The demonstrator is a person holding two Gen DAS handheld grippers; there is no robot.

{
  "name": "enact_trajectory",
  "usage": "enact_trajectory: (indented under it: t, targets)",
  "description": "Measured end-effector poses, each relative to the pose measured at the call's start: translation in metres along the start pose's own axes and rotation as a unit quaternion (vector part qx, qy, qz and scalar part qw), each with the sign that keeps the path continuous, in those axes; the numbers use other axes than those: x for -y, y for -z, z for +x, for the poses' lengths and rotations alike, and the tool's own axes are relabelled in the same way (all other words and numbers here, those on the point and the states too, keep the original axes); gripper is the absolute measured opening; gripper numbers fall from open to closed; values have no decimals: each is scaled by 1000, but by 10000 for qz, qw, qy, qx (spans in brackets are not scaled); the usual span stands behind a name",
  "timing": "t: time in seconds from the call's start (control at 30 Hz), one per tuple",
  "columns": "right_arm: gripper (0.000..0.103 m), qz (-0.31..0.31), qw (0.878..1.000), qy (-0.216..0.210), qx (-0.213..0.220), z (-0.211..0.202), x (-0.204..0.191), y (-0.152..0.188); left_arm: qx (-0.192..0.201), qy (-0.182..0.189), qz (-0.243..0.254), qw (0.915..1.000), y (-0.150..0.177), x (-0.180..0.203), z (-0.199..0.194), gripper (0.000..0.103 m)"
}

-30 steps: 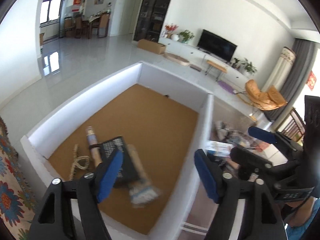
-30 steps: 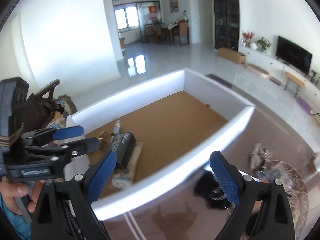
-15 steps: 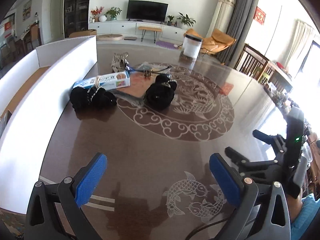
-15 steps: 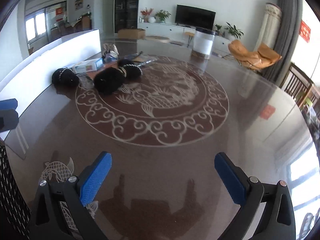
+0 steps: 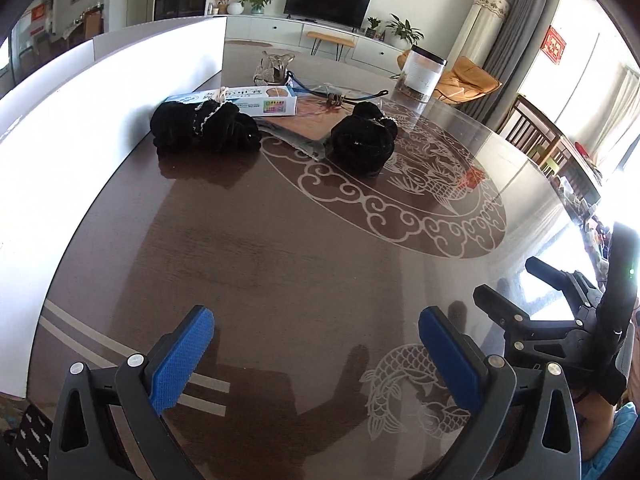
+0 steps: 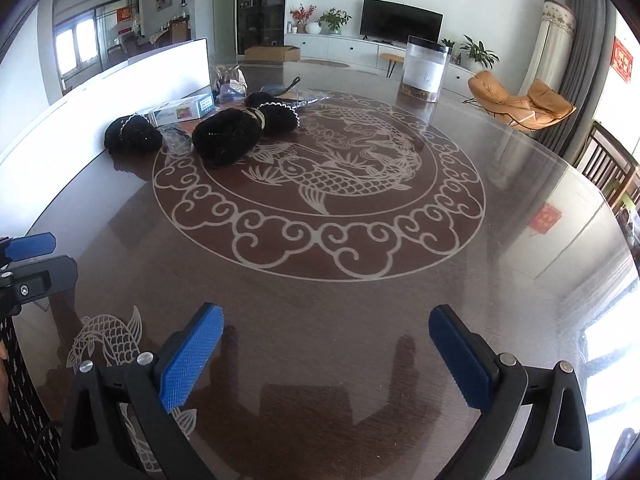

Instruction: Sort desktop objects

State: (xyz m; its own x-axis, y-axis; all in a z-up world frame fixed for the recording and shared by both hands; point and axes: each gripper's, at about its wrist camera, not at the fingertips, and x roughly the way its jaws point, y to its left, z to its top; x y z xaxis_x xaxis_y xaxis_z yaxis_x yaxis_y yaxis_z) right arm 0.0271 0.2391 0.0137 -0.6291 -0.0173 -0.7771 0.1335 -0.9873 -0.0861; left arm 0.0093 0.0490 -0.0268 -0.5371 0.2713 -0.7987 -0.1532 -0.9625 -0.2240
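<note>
Several desktop items lie in a cluster at the far side of the dark round table. They include a black fuzzy bundle with a pearl string, a second black bundle, a blue-and-white carton and a crumpled clear bag. The right wrist view shows the same black bundles and carton. My left gripper is open and empty, low over the bare near part of the table. My right gripper is open and empty beside it, and also shows at the right edge of the left wrist view.
A tall white sorting box wall runs along the table's left side. A clear jar with a black lid stands at the far edge. An orange-brown flat card and a dark cable lie among the items. Chairs stand to the right.
A second ago both grippers looked down into the cork-floored white box with items in it. Both have swung right and down over the table, and their jaws have spread wider.
</note>
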Motion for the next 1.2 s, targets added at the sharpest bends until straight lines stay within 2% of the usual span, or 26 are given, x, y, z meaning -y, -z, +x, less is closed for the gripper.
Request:
enact_trajectory:
  t: [0.13, 0.3, 0.5, 0.77, 1.07, 1.2]
  targets:
    - [103, 51, 9998, 14, -181, 8, 0, -1, -8, -48, 160, 9999, 1, 6, 1, 103]
    - [103, 102, 9997, -46, -199, 10, 1, -1, -40, -131, 302, 9995, 0, 13, 4, 103]
    - [103, 261, 9990, -220, -280, 14, 6, -1, -48, -94, 218, 9997, -2, 10, 6, 103]
    - [103, 295, 9989, -208, -284, 14, 7, -1, -156, -115, 86, 9998, -1, 5, 10, 103]
    - [103, 295, 9989, -209, -285, 14, 7, -1, -195, -299, 269, 9990, 2, 12, 12, 103]
    - [103, 295, 9989, -208, -285, 14, 7, -1, -243, -489, 456, 9975, 4, 18, 15, 103]
